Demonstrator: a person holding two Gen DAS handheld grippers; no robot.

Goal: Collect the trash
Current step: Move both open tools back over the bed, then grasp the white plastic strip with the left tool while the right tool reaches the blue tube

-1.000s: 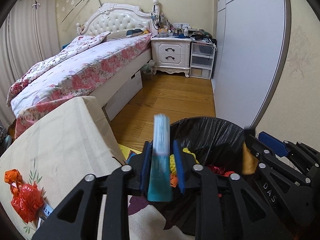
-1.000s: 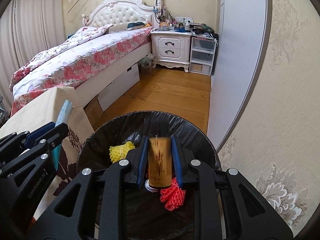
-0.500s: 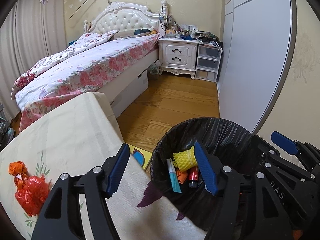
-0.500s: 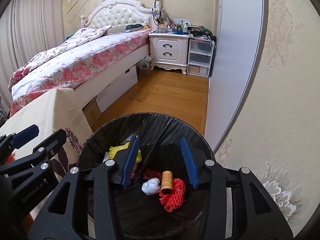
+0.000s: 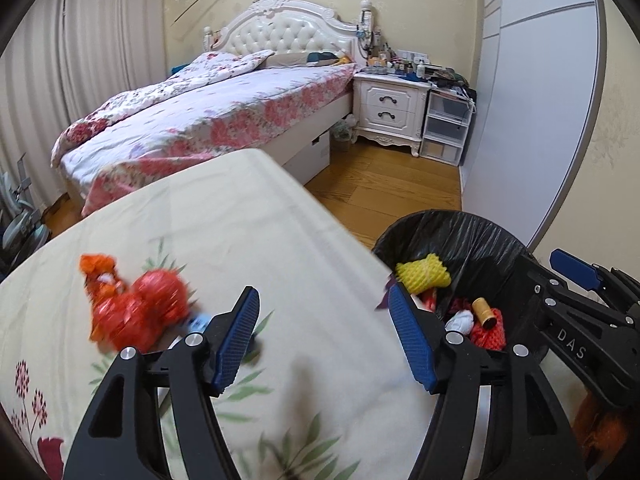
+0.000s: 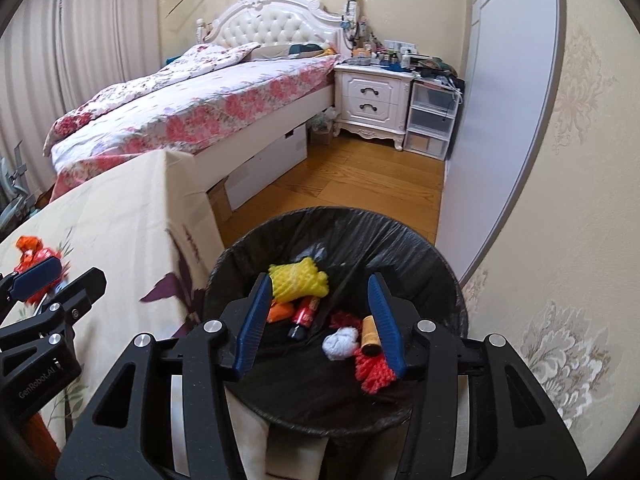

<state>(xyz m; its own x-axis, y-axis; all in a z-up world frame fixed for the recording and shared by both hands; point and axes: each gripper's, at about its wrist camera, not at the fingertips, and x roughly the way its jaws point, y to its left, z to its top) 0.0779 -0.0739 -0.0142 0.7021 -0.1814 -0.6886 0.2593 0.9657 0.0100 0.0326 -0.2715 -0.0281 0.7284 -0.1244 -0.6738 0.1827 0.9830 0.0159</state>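
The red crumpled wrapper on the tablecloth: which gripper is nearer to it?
Left. The left gripper hangs open over the tablecloth just beside the red wrapper; the right gripper is open over the trash bin.

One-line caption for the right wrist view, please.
Open, empty right gripper above the black-lined trash bin holding yellow foam net, white wad and red netting.

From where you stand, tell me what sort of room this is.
A bedroom, plainly. A made bed with a tufted white headboard stands beside a cluttered white nightstand, with curtains along one wall. Close by, a cloth-covered table holds trash next to a black-lined bin.
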